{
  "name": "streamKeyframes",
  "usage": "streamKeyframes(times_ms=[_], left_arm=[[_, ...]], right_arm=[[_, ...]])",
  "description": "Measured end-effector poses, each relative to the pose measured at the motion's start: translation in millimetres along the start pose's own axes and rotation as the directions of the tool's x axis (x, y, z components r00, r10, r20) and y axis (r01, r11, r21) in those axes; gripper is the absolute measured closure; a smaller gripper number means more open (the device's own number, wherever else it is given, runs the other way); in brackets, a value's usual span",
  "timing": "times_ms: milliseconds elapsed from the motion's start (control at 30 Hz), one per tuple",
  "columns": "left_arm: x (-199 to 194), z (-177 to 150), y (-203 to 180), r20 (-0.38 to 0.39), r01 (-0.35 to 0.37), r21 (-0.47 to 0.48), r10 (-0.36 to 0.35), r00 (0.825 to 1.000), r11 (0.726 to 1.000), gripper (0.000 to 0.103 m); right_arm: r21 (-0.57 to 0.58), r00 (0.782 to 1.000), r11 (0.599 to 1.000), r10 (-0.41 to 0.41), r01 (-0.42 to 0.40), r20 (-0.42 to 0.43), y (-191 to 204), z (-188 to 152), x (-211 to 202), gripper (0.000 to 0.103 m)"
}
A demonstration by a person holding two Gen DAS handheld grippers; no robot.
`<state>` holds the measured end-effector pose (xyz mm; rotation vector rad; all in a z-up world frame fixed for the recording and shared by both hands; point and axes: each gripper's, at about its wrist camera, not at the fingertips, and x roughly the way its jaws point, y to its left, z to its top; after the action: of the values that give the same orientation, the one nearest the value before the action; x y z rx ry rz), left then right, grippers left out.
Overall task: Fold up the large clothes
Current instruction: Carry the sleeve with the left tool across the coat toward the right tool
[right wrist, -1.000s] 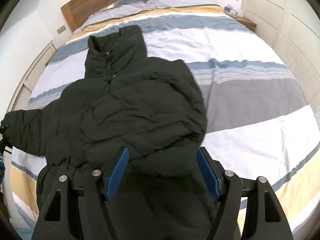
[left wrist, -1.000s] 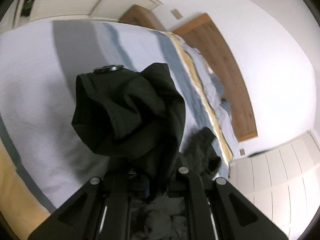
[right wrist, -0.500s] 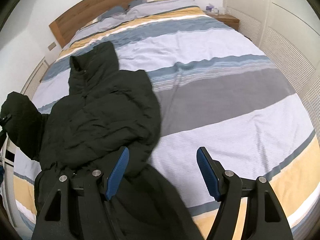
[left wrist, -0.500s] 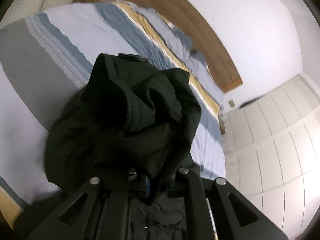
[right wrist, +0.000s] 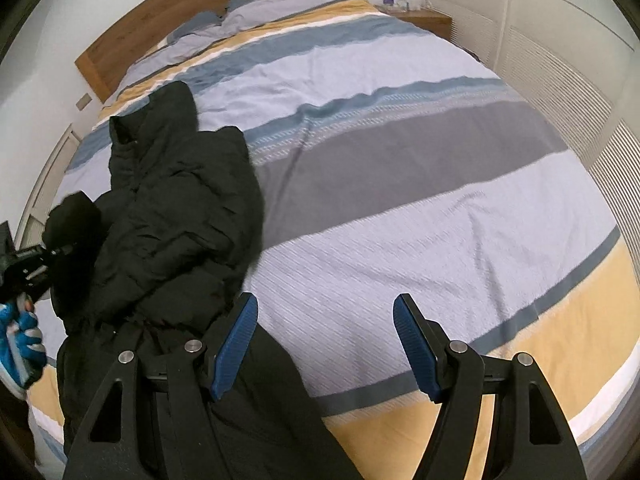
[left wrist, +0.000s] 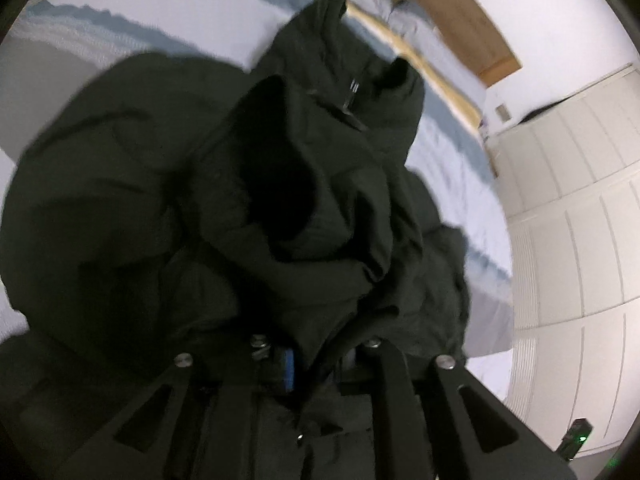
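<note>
Black jacket point(right wrist: 176, 216) on striped bed point(right wrist: 400, 184), sleeve pinched in left gripper point(left wrist: 316, 356) jaws, right gripper point(right wrist: 324, 344) jaws wide, empty.

Left black two-finger gripper point(left wrist: 316, 354) is pinched tight on the black puffy jacket sleeve point(left wrist: 304, 200). Right black gripper w/ blue pads point(right wrist: 325, 344) is spread wide, holding nothing.

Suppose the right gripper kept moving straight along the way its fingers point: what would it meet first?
Most likely the striped duvet. The right gripper is open, nothing lies between its fingers, and the black puffer jacket sits to its left. Depth is uncertain.
</note>
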<state>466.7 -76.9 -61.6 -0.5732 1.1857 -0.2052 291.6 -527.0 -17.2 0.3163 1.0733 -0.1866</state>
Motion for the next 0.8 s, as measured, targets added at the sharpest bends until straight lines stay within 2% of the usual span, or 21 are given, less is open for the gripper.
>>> streamKeyframes(times_ms=[133,267,400,467,600,667,800], left_arm=[[1,-15,2,-0.018,0.034,-0.003,-0.034,0.999,0.999,0.075],[-11,-12,-10,-0.03,0.075,0.035,-0.074,0.997,0.997,0.062],[-30,-23,-21,-0.053,0.144,0.089,-0.14,0.989,0.986,0.06],[-42,-28,-18,-0.048,0.151,0.118,-0.147,0.988,0.981,0.06],[-70,-27,-7,-0.018,0.137,0.157,-0.136,0.991,0.978,0.06],[-86,-22,11,0.008,0.119,0.151,-0.121,0.993,0.981,0.06],[-111,-7,50,0.074,0.016,0.157,-0.028,0.997,0.988,0.06]], right_arm=[[0.008,1.0,1.0,-0.009,0.009,-0.012,-4,-6,4,0.034],[0.003,1.0,1.0,-0.009,0.009,-0.018,1,-5,6,0.034],[-0.032,1.0,0.999,0.002,-0.003,-0.016,22,1,10,0.034],[-0.051,1.0,0.999,0.01,-0.011,-0.015,35,4,12,0.034],[-0.106,0.999,0.994,0.032,-0.033,-0.01,73,14,16,0.034],[-0.134,0.999,0.99,0.043,-0.044,-0.009,92,17,18,0.034],[-0.199,0.997,0.977,0.081,-0.08,-0.007,140,23,22,0.034]])
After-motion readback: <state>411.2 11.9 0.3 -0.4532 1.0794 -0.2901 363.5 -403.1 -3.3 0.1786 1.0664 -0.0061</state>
